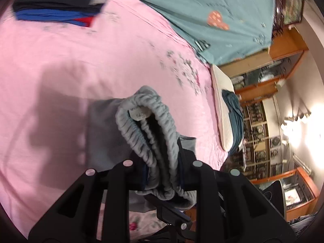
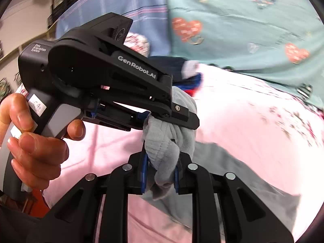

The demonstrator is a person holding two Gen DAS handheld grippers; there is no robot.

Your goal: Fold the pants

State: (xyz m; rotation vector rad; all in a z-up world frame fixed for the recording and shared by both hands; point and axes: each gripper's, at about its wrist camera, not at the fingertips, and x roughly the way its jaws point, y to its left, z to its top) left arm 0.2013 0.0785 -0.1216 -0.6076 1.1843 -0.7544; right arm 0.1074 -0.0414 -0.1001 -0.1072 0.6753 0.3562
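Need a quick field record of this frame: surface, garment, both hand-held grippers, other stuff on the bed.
surface: pink bedsheet with a floral print
garment: grey pants, elastic waistband bunched and lifted off the sheet
left hand-held gripper: shut on the waistband
right hand-held gripper: shut on the same bunched waistband, close beside the left one
hand: grips the left tool's handle, seen in the right wrist view
other items: folded clothes stack, dark and blue, at the far side; teal quilt with heart prints
fold state: not yet laid flat
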